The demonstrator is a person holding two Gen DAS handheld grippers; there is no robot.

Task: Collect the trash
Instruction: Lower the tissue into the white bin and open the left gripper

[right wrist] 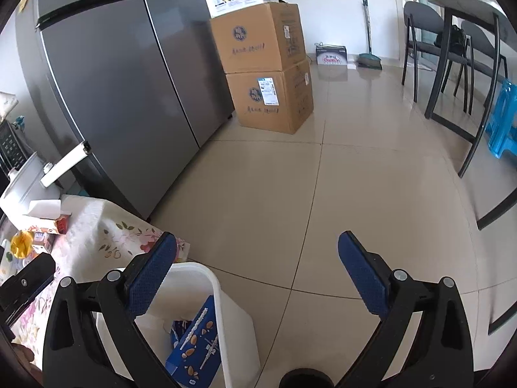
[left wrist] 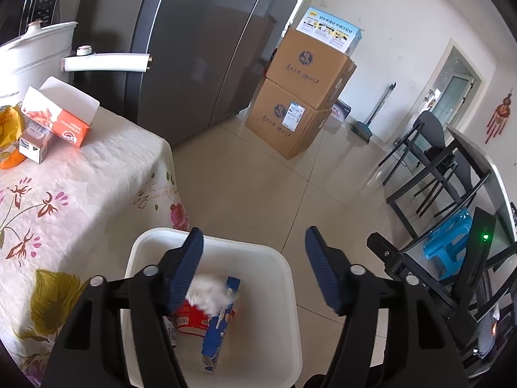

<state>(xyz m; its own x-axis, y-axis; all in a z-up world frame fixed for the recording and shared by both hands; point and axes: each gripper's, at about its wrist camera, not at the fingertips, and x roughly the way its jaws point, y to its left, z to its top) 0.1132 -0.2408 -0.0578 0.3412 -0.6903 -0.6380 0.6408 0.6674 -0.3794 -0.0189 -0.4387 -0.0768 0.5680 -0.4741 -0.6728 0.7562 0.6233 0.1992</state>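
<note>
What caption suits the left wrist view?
Open left gripper above a white bin holding crumpled tissue and a blue box.

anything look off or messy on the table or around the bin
Nothing spilled or broken. The table still carries litter at its far end: an opened orange box, a small carton and a yellow wrapper. The bin stands upright on the floor, holding a blue box and white tissue.

Bright, even daylight fills both views, and the pale floor point(right wrist: 355, 168) throws back a soft sheen near the boxes point(right wrist: 268, 64). Straight lines bow toward black fisheye corners. The white wad point(left wrist: 208, 292) above the bin point(left wrist: 287, 278) smears with motion blur.
</note>
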